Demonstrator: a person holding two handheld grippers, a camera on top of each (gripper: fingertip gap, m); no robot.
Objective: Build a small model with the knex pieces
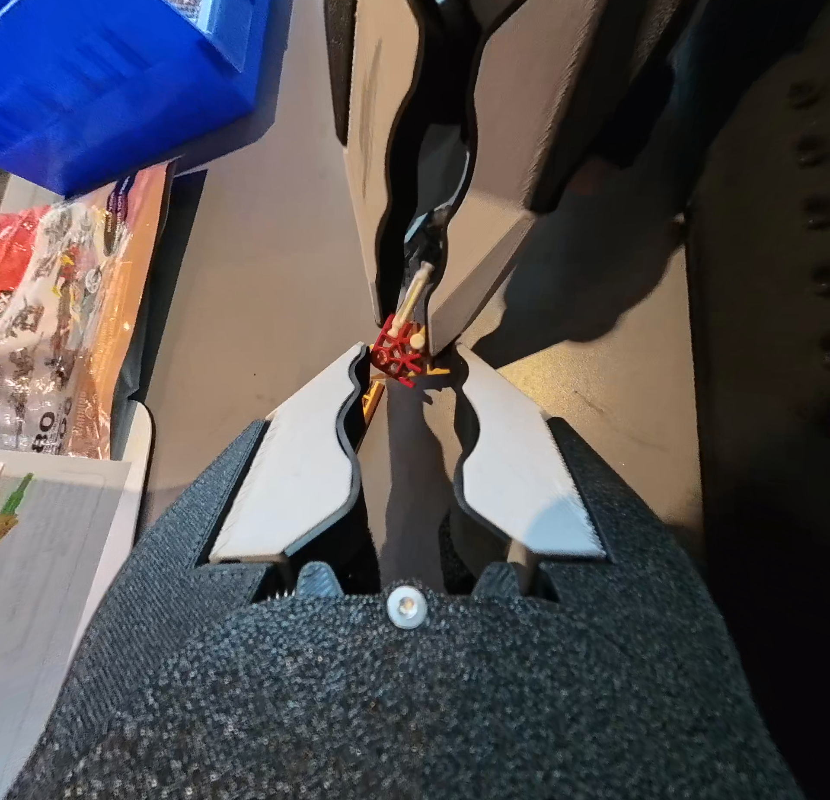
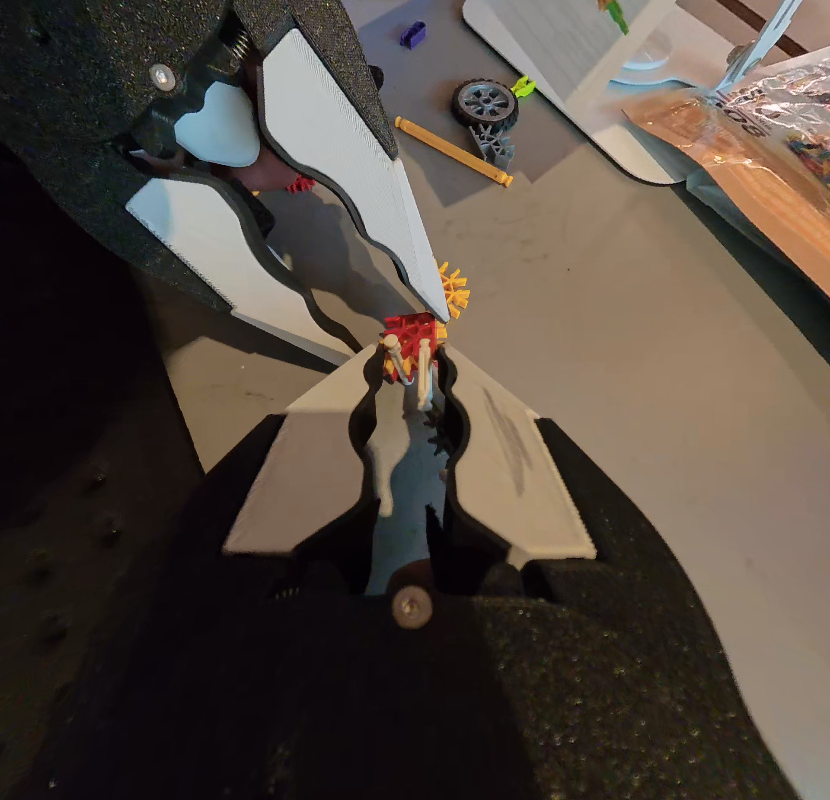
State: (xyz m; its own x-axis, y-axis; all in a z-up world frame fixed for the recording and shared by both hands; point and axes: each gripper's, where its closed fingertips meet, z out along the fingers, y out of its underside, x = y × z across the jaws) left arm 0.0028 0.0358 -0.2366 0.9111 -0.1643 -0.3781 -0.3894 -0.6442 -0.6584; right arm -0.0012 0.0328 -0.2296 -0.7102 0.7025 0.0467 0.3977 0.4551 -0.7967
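A small toy build sits between both grippers: a red snowflake connector (image 1: 395,351) joined to a yellow connector (image 2: 456,284), with two short white rods (image 2: 424,378) plugged into the red one. My left gripper (image 1: 411,356) is closed on the red and yellow connectors just above the grey table. My right gripper (image 2: 409,351) faces it tip to tip and is closed around the white rods. In the left wrist view the right gripper (image 1: 411,329) comes down from the top with one white rod (image 1: 415,291) between its fingers. The red connector (image 2: 411,329) also shows in the right wrist view.
A blue bin (image 1: 112,73), a plastic bag of parts (image 1: 58,306) and a white sheet (image 1: 54,554) lie on the left. Beyond the grippers lie a black wheel (image 2: 485,102), a yellow rod (image 2: 453,151), a grey connector (image 2: 494,145) and a purple piece (image 2: 413,35). Both grippers' tips are close together, under 4 cm apart.
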